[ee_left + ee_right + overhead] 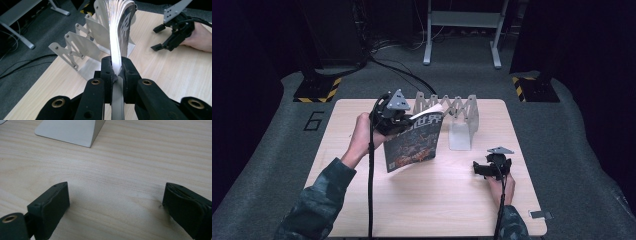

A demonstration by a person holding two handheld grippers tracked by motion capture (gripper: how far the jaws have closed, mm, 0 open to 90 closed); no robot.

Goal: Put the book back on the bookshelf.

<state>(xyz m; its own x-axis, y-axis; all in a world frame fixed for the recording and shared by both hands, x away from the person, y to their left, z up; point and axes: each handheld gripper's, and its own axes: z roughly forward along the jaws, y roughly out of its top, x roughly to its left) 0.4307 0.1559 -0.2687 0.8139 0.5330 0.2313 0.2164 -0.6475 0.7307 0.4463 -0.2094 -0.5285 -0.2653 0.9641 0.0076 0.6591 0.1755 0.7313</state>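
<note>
A thin book [414,142] with a dark illustrated cover hangs upright above the wooden table [432,205], left of centre. My left gripper [398,120] is shut on its upper edge; in the left gripper view the jaws pinch the fanned white pages [117,37] at the left gripper's [116,65] tips. A grey metal accordion rack [457,112] stands just behind and to the right of the book, its plates [85,45] spread in a row. My right gripper [484,167] rests low at the table's right side, open, with bare wood between the tips of the right gripper [116,200].
The rack's flat base plate [70,130] lies ahead of the right gripper. A small grey tag [541,214] sits at the table's front right corner. Cables trail from both grippers toward the front edge. Stands with yellow-black bases [317,90] flank the table on the floor.
</note>
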